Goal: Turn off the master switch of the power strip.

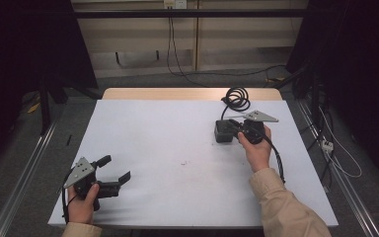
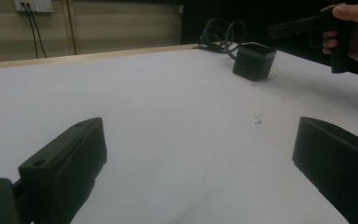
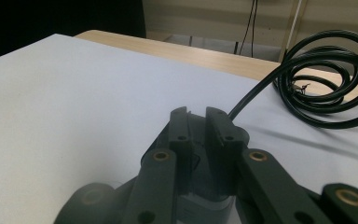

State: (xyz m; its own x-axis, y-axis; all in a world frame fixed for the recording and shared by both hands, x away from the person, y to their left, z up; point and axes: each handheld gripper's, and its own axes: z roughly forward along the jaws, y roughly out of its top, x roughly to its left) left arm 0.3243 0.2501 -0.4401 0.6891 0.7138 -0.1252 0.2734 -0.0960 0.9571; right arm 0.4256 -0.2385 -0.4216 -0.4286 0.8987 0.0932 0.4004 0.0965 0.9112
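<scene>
The right hand-held gripper (image 1: 233, 129) has its jaws drawn close on the small black box (image 1: 223, 131), a power adapter whose coiled cable (image 1: 237, 98) lies just behind near the desk's (image 1: 177, 143) far edge; no writing is readable. The left hand-held gripper (image 1: 114, 170) rests spread wide, holding nothing, with open white surface between them

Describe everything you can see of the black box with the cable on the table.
The black box is a small, squarish block, seemingly plastic, with slots on one side. It sits upright on the white table cover, far right. A black cable runs from it into a loose coil behind. The right tool reaches it, jaws nearly closed over its top.
</scene>
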